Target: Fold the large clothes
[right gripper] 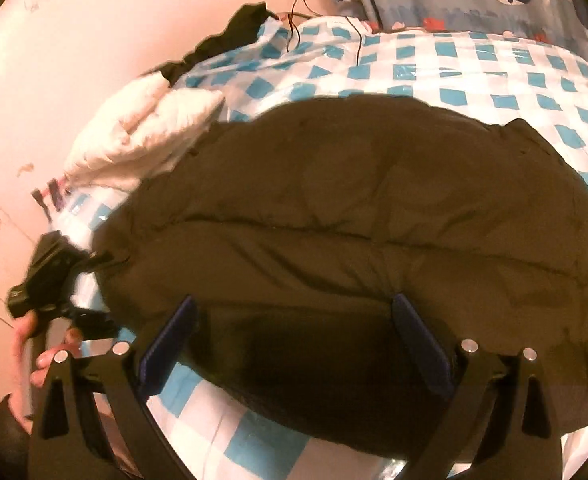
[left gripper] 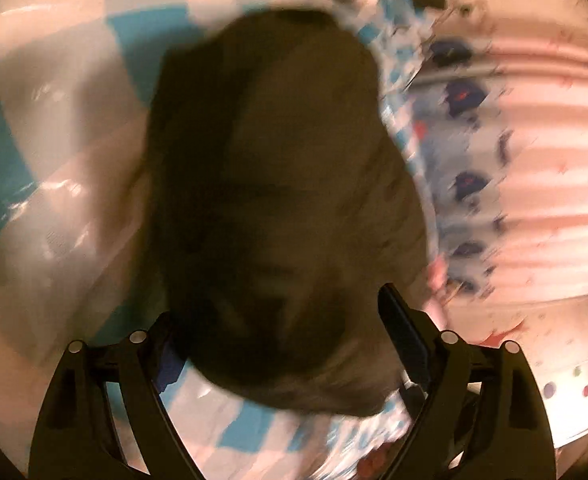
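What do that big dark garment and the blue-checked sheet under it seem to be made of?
The dark jacket looks like matte woven fabric over soft padding: it is puffy, with stitched seams sinking between the bulges. The checked cover looks like glossy plastic sheeting or oilcloth, since bright glare streaks cross its squares; I cannot tell which.

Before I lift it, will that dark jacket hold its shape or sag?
The jacket looks puffy and quilted, so probably light but floppy; it should sag around the right gripper. The glossy checked sheet beneath likely lets it slide.
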Demonstrator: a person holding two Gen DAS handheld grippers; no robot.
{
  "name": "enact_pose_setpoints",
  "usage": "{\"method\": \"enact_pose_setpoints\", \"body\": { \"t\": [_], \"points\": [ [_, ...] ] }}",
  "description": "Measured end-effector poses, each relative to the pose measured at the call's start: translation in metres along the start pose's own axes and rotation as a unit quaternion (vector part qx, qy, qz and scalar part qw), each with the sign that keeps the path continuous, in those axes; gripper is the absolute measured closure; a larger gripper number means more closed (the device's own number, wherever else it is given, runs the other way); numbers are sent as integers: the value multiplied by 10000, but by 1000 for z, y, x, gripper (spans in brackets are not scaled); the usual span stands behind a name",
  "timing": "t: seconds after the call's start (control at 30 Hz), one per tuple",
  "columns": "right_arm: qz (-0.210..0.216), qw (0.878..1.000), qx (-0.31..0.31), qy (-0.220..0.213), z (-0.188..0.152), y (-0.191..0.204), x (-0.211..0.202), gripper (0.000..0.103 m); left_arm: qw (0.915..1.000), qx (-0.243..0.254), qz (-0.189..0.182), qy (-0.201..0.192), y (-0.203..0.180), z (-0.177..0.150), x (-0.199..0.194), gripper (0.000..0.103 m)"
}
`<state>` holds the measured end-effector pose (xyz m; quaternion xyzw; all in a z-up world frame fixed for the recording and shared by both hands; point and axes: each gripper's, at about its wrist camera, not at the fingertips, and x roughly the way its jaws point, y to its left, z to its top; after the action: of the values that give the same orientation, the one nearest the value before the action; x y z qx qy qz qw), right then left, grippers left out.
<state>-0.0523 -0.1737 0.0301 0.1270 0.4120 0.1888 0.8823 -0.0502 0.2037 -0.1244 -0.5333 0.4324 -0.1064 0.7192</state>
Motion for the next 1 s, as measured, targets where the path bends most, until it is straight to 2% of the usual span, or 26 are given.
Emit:
{"method": "enact_pose_setpoints", "body": {
  "t": [0.07,0.1,0.17,0.23,0.27,0.37,0.43,0.5,0.57,0.67,0.8,0.87,0.93,0.97,1.0],
  "points": [
    [-68,9992,205,-330,0,-17,-24,9,9992,101,-296,-228,-8,-1,-5,28],
    [-135,9982,363,-463,-2,-27,-37,9,9993,154,-249,-245,-10,0,-4,28],
    [-190,9935,921,-642,-3,-62,-61,9,9999,113,-14,-87,-4,-1,5,29],
    [-204,9861,1484,-721,-8,-95,-79,9,9999,-61,-38,143,5,-1,15,29],
    [-148,9806,1793,-781,-13,-114,-90,9,9998,-135,-103,127,8,0,15,30],
    [111,9587,2709,-860,-36,-163,-115,9,9974,-89,-698,-156,0,1,4,34],
    [400,9433,3203,-774,-54,-188,-119,9,9973,132,-693,-221,-9,-1,5,34],
    [678,9326,3494,-596,-65,-201,-113,9,9988,95,-453,-135,-6,-1,13,34],
    [746,9235,3737,-443,-75,-208,-106,9,9989,-162,-430,-29,3,0,19,34],
    [607,9232,3783,-306,-81,-209,-97,9,9991,-221,-362,-58,4,1,20,34],
    [791,9186,3864,-236,-87,-207,-85,9,9999,-57,-116,-54,-2,3,25,34],
    [968,9171,3857,-271,-82,-204,-80,9,10000,-16,-23,-30,-1,7,25,34],
    [1416,9074,3928,-482,-79,-202,-79,8,10000,9,7,-28,-3,10,26,33],
    [1333,9073,3957,-495,-76,-202,-78,7,10000,-13,-13,-33,-4,11,27,32],
    [1071,9115,3952,-389,-76,-203,-76,7,10000,-33,-15,-31,-3,12,29,32]
  ]
}}
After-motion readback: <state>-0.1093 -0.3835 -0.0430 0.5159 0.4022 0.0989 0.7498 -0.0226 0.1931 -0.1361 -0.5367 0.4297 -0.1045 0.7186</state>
